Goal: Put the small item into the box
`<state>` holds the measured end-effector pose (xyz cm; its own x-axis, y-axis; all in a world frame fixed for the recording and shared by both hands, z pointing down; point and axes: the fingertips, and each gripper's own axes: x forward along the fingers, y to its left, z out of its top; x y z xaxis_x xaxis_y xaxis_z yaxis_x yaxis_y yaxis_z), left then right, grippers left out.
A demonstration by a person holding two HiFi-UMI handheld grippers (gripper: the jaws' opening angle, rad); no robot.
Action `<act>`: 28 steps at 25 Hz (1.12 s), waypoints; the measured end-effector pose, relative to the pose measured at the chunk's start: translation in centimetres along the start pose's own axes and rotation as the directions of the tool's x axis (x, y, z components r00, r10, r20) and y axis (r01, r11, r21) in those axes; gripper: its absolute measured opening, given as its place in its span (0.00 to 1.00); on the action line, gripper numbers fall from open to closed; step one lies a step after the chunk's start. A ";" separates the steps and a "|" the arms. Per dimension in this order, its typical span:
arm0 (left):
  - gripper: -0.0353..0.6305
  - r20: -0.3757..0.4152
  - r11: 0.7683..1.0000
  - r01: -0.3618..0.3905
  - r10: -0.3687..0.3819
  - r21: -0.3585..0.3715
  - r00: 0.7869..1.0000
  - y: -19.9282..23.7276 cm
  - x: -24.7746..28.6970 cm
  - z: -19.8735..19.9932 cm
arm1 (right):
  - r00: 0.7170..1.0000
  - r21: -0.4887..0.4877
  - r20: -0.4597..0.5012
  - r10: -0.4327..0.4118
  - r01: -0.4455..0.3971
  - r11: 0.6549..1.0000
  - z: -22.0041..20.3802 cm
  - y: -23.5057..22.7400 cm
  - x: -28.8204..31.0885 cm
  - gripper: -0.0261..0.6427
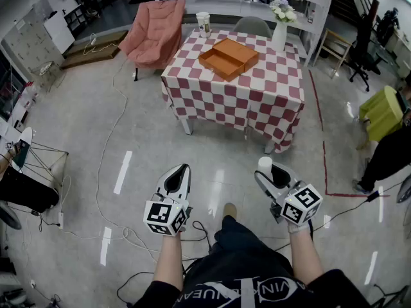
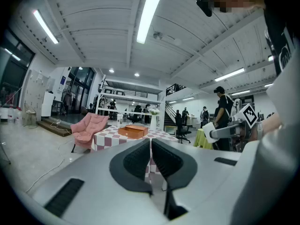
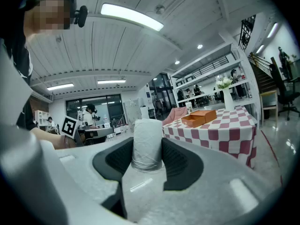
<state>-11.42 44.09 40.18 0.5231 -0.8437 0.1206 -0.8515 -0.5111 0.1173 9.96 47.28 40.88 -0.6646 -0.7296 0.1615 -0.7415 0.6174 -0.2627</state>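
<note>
A: Entry. Right claw [image 3: 147, 149], state?

B: Closed on the small item [image 3: 147, 139], a white wrapped roll. Both pads bear on its sides. The roll fills the gap, so the jaws stand wide. Its long axis is upright, crosswise to the way the claw points, and its top clears the pads.

A: Left claw [image 2: 150, 150]?

B: Jaws all but together, only a slit between the pads, nothing in it. It hangs level with the right claw, on that claw's left, well apart from it.

A: Box [image 1: 228, 58], from the loaded claw?

B: Far ahead, across open floor [image 1: 218, 149], on the checked table [image 1: 263, 101]. The right claw is angled inward, so the box lies ahead and to the right of the line of its jaws. The lid looks open and the cavity faces up, judging from the head view.

A: Which hand is nearer?

B: About equal, and neither is within reach. The right one carries the item, so the move is its own. My judgement: walk up first, then swing that claw right and over the open box.

A: Neighbours of the box?

B: Beyond it are a cup [image 1: 203, 23] to the left and a white vase [image 1: 280, 32] with flowers to the right, both apart from it. A pink chair [image 1: 154, 31] stands left of the table.

A: Risk?

B: The roll is tall. It may tip out on release unless it is lowered well in, or laid along the box's long side.
</note>
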 end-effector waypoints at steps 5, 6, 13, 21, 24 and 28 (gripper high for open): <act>0.08 -0.003 1.000 -0.013 0.013 -0.015 1.000 2.3 2.9 0.4 | 1.000 -0.028 -0.021 0.020 -0.020 0.999 0.8 -1.6 2.9 0.31; 0.08 -0.004 1.000 -0.008 0.008 -0.013 1.000 2.5 3.6 0.5 | 1.000 -0.028 -0.022 0.014 -0.015 0.999 1.0 -2.2 3.3 0.31; 0.08 -0.013 1.000 0.007 -0.007 -0.005 1.000 4.4 8.2 1.2 | 1.000 -0.013 -0.023 -0.001 0.000 1.000 1.9 -5.9 7.0 0.31; 0.08 -0.027 1.000 0.011 -0.011 0.020 1.000 6.2 13.1 2.4 | 1.000 0.013 0.014 0.009 -0.009 1.000 3.8 -9.8 10.7 0.31; 0.08 -0.029 1.000 0.009 -0.009 0.021 1.000 6.7 14.7 2.7 | 1.000 0.023 0.008 0.009 -0.010 1.000 4.2 -11.2 11.9 0.31; 0.08 -0.041 1.000 0.010 -0.010 0.015 0.999 7.3 16.7 2.7 | 1.000 0.049 0.014 0.004 -0.004 0.999 4.7 -13.1 13.1 0.31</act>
<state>-8.96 25.82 40.40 0.5322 -0.8314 0.1598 -0.8466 -0.5221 0.1036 11.40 28.19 41.95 -0.6660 -0.7312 0.1476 -0.7332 0.6053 -0.3099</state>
